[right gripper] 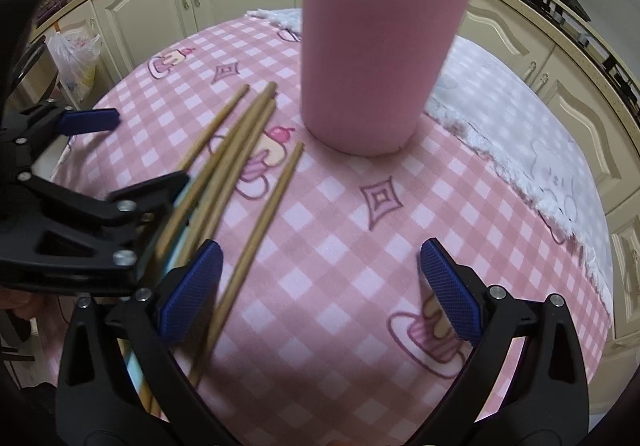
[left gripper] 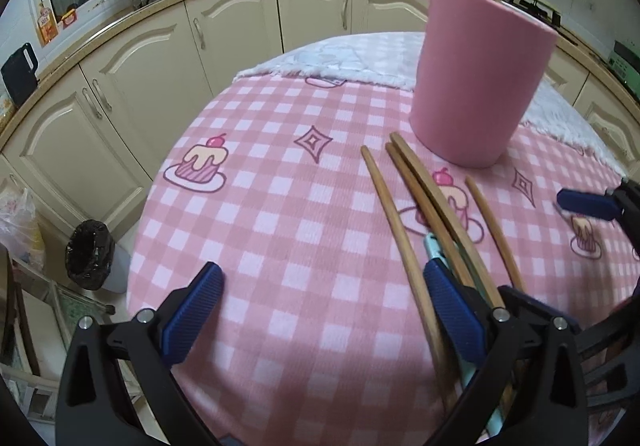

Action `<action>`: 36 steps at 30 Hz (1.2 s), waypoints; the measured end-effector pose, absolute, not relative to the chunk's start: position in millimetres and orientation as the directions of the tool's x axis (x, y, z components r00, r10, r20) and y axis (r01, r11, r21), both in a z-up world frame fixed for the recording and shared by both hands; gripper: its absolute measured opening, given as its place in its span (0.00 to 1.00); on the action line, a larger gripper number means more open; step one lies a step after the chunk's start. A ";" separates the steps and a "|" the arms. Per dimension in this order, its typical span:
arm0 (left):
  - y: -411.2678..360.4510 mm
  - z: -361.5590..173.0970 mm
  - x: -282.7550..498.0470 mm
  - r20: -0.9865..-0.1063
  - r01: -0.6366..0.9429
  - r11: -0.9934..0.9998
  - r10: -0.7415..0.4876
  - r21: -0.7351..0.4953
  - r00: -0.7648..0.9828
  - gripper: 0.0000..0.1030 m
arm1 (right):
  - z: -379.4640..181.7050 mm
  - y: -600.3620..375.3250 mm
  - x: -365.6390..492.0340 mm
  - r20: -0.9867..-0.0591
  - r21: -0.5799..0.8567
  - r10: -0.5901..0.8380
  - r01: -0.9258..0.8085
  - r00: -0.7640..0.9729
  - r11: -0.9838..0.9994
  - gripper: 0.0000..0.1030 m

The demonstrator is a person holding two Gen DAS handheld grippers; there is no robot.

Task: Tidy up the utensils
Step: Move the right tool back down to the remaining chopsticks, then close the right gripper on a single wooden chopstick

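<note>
From the left wrist view, the left gripper point(left gripper: 320, 310) stands wide over the pink checked tablecloth point(left gripper: 288, 205), nothing between its pads; four loose wooden chopsticks point(left gripper: 404, 230) lie fanned on the cloth, running under and past its right finger point(left gripper: 452, 310), their far tips just short of the pink utensil holder point(left gripper: 480, 85), which has more chopsticks standing in it. From the right wrist view, the right gripper point(right gripper: 320, 286) is also spread wide and empty; one chopstick point(right gripper: 256, 242) passes just inside its left finger point(right gripper: 192, 286), the rest lie further left toward the left gripper point(right gripper: 92, 165), and the holder point(right gripper: 376, 57) stands upright ahead.
</note>
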State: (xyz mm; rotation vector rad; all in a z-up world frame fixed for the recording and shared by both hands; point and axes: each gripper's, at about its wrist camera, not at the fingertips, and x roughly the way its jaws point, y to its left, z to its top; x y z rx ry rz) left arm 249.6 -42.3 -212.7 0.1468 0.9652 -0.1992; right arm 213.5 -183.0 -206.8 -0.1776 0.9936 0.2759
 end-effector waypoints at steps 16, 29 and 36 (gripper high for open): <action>-52.7 -202.6 266.4 -0.843 0.370 0.928 -0.170 0.037 0.511 0.39 | -198.5 -174.7 228.4 -0.834 0.041 0.190 -0.285 0.518 0.958 0.34; -55.8 -201.6 272.2 -0.849 0.382 0.922 -0.246 -0.057 0.467 0.24 | -197.9 -167.2 232.9 -0.836 0.086 0.233 -0.301 0.497 0.950 0.11; -53.3 -201.0 271.6 -0.852 0.391 0.918 -0.256 -0.066 0.457 0.11 | -195.3 -171.4 228.1 -0.846 0.113 0.276 -0.353 0.456 0.929 0.10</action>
